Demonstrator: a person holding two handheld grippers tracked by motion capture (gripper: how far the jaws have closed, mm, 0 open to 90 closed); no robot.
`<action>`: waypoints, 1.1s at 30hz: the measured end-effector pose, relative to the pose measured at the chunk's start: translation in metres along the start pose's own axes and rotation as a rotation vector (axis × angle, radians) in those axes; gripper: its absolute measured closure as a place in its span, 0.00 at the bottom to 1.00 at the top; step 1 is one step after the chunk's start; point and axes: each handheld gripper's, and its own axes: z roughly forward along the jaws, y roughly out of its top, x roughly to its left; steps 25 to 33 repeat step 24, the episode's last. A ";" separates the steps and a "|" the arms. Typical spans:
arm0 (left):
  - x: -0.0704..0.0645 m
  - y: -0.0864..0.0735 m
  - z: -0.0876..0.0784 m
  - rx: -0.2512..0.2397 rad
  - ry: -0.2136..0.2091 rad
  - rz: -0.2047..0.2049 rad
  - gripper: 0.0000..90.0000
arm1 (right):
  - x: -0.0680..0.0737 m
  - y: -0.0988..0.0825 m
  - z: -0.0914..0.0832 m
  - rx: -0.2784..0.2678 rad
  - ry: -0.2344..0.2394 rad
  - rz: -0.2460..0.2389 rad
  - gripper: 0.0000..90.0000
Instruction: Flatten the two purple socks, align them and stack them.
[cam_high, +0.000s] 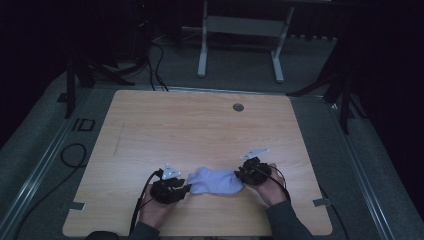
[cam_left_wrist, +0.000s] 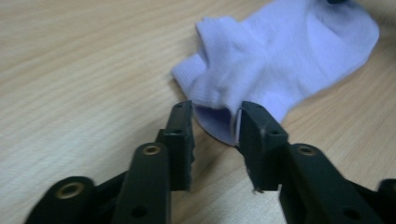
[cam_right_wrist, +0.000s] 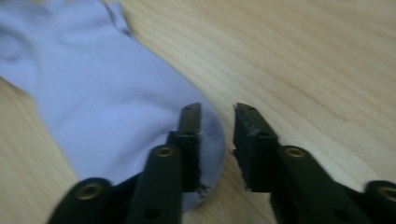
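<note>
A dim recording room, like a lab or a studio.

A bare wooden table (cam_high: 200, 125) stands on grey carpet. Around the table are dark stands (cam_high: 75, 75) and black cables (cam_high: 72, 155), and behind it the white legs of a desk frame (cam_high: 240, 45).

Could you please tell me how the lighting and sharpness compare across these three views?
High view: dim, dark surroundings, the sock small and soft. Left gripper view: brighter; the left tool is fairly crisp, the sock's far end blurs. Right gripper view: bright; the wood table and sock look soft, the right tool sharper.
</note>
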 end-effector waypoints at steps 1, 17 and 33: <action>0.001 0.001 -0.001 -0.009 0.003 -0.002 0.69 | 0.000 0.000 -0.003 -0.018 0.005 0.008 0.74; 0.025 0.008 -0.008 -0.064 0.201 -0.013 0.60 | -0.013 -0.021 -0.019 -0.131 0.007 0.139 0.62; 0.031 0.009 -0.005 -0.052 0.238 -0.017 0.60 | -0.019 -0.030 -0.019 -0.140 -0.008 0.167 0.61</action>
